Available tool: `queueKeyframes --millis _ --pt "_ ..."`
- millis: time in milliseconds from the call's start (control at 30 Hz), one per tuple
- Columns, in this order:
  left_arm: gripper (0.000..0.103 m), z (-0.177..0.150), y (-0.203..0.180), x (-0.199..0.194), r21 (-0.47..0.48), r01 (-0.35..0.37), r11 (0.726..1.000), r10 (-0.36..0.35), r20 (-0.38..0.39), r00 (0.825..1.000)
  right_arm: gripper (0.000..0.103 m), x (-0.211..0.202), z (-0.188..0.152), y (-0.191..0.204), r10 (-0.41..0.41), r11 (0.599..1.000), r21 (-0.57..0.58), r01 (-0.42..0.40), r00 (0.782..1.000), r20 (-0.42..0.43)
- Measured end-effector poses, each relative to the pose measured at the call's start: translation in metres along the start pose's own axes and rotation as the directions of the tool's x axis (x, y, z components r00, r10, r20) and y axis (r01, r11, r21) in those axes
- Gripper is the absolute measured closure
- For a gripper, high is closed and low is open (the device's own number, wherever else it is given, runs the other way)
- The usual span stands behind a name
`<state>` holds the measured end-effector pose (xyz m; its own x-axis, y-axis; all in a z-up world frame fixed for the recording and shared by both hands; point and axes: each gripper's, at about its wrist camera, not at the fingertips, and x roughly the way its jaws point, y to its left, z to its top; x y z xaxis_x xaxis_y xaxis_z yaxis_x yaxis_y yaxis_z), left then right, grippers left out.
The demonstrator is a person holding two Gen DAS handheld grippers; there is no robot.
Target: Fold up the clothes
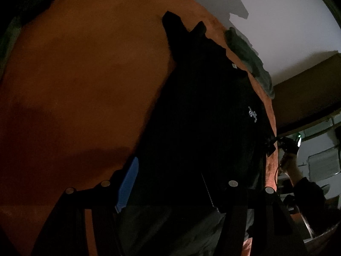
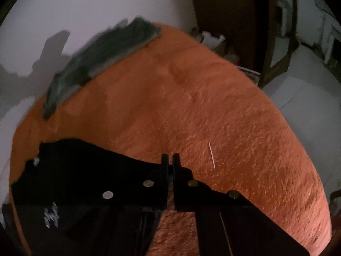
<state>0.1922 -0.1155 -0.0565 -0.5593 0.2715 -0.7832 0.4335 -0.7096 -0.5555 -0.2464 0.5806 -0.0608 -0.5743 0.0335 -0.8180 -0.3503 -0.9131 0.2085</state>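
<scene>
Across an orange blanket [image 1: 81, 81] a black garment [image 1: 202, 111] is spread, as seen from the left wrist; its white logo [image 1: 253, 114] lies near the right edge, and a small tag [image 1: 234, 65] is seen at its far end; the left gripper [image 1: 168, 189] is held over the near hem with its jaws well apart, the blue pad [image 1: 127, 185] at the cloth's left edge and the other finger over the dark fabric, though whether cloth is pinched cannot be told. Only this view shows the right gripper [image 1: 271, 144] from outside, at the garment's right edge, with a hand [image 1: 288, 162] behind it. From the right wrist, the jaws of that gripper [image 2: 170, 157] are seen drawn together, only a thin slit left between them; the garment's edge [image 2: 85, 162] reaches them from the left, but a grip on it cannot be confirmed. A grey-green cloth [image 2: 102, 59] at the blanket's far edge is shown more fully here, as is a pale floor [image 2: 302, 98] beyond.
</scene>
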Motion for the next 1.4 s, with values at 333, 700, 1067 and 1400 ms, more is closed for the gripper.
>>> queueKeyframes --millis 333,700,1067,1400 --pt "0.041 -0.004 -0.005 0.006 0.005 0.014 1.0 -0.014 -0.018 1.0 0.059 -0.017 -0.034 -0.02 0.176 0.976 0.142 -0.167 0.983 -0.057" --pt "0.041 -0.007 -0.007 0.02 -0.022 0.04 0.999 -0.041 -0.053 0.998 0.1 -0.011 -0.066 -0.011 0.235 0.969 0.106 -0.224 0.966 -0.105" --pt "0.041 -0.013 0.002 0.014 -0.029 0.029 0.999 -0.03 -0.058 0.998 0.099 0.002 -0.049 -0.006 0.152 0.988 0.027 -0.15 0.978 -0.142" --pt "0.041 -0.015 0.006 0.013 -0.067 0.034 0.997 -0.038 -0.062 0.997 0.052 -0.001 -0.039 -0.034 0.24 0.96 0.185 -0.208 0.956 -0.172"
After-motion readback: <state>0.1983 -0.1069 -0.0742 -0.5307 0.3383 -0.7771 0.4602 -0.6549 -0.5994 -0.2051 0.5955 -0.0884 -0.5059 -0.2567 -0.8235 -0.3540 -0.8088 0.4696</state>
